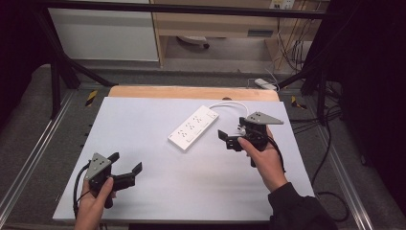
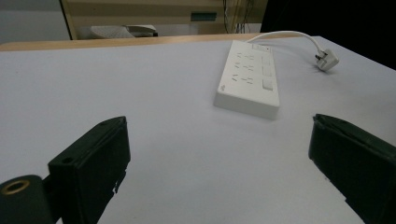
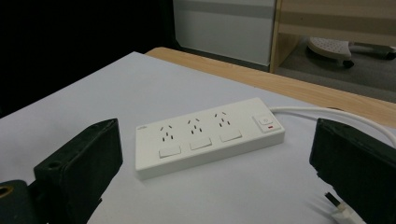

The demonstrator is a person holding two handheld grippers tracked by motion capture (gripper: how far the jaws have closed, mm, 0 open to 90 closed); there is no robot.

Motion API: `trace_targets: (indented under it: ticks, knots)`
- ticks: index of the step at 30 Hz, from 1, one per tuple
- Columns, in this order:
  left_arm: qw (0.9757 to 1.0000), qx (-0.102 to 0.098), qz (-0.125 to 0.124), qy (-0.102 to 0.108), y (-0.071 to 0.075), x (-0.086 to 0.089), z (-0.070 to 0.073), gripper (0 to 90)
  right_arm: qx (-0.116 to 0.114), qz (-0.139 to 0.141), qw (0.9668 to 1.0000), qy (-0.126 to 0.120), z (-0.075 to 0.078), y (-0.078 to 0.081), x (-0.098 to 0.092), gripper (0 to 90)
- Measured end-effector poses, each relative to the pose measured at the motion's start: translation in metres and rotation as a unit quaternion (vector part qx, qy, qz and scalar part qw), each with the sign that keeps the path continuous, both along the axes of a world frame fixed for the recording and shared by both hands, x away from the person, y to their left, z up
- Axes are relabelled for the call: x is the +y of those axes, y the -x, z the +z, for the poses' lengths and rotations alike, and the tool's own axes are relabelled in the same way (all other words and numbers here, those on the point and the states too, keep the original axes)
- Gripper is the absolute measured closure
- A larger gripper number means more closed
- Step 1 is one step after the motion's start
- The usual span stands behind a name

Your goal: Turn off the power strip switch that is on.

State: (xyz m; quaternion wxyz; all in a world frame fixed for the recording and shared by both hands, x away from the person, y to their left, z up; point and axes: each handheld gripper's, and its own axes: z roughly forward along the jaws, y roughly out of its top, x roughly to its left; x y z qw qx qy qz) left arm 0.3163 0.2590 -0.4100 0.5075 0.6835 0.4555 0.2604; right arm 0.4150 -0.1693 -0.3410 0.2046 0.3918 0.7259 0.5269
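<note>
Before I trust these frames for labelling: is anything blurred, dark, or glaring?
High view: power strip sharp, surroundings dark. Left gripper view: fingers soft, plug clear. Right gripper view: fingers blurred, strip sharp, no glare.

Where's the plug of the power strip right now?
The plug lies loose on the table's far right part, at the end of the white cord curving from the power strip, right by the right gripper.

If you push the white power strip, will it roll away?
Probably not: the power strip is a flat, boxy block lying on the table, so it should slide. It looks stiff and smooth, perhaps slippery. Its white cord curves, so that likely flops.
</note>
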Motion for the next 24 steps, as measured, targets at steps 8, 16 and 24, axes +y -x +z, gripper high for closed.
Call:
trace_targets:
  ticks: [8, 16, 24]
  knots:
    - [1.0, 0.001, -0.002, -0.002, 0.0, 0.0, 0.0, 5.5, -0.002, 0.004, 1.0, 0.003, 0.005, -0.005, 0.009, 3.0]
    - [1.0, 0.003, -0.005, -0.002, -0.001, 0.0, 0.0, 5.5, -0.003, 0.005, 1.0, 0.004, 0.006, -0.015, 0.018, 3.8]
    - [1.0, 0.004, -0.005, -0.003, -0.001, 0.0, -0.001, 5.5, -0.007, 0.004, 0.9999, 0.008, 0.006, -0.022, 0.028, 4.2]
